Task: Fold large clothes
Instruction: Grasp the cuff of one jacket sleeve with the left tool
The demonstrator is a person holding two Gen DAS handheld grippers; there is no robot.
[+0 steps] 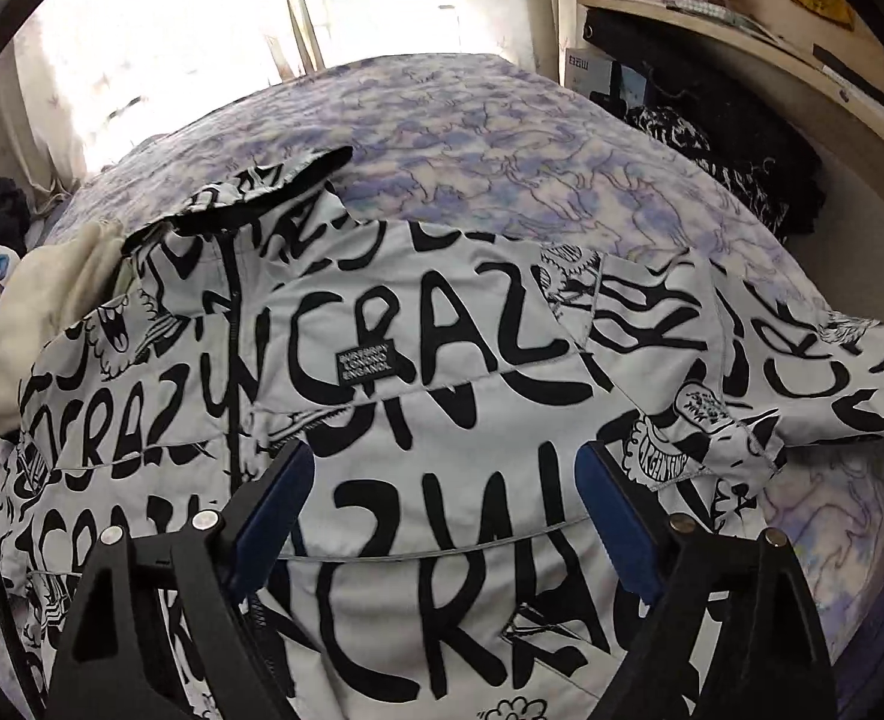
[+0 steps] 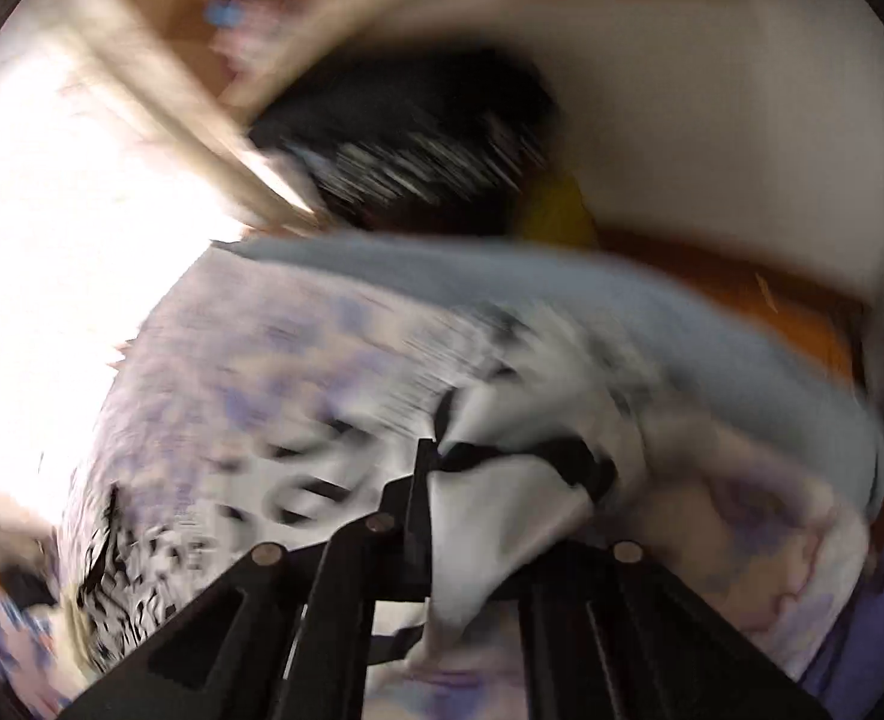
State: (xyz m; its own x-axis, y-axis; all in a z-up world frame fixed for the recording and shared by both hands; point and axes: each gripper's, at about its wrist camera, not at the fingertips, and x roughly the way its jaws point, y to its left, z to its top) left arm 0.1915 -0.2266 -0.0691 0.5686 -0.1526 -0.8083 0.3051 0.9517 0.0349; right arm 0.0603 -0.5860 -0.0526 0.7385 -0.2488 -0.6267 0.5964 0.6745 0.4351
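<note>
**A:** Location of the garment?

**B:** The white zip jacket printed with black lettering (image 1: 442,360) lies spread on the bed with the purple-patterned sheet (image 1: 502,138).

**A:** Left gripper (image 1: 442,510)?

**B:** Above the jacket's lower front, jaws apart, nothing between them.

**A:** Right gripper (image 2: 436,480)?

**B:** Clamped on a fold of the jacket (image 2: 490,516); that view is heavily blurred.

The jacket (image 1: 418,360) is pale grey, printed all over with black "CRAZY" lettering and cartoon doodles. It lies front up on the bed, black zipper closed. A small black label sits on its chest. 1 sleeve lies folded across the front.
</note>
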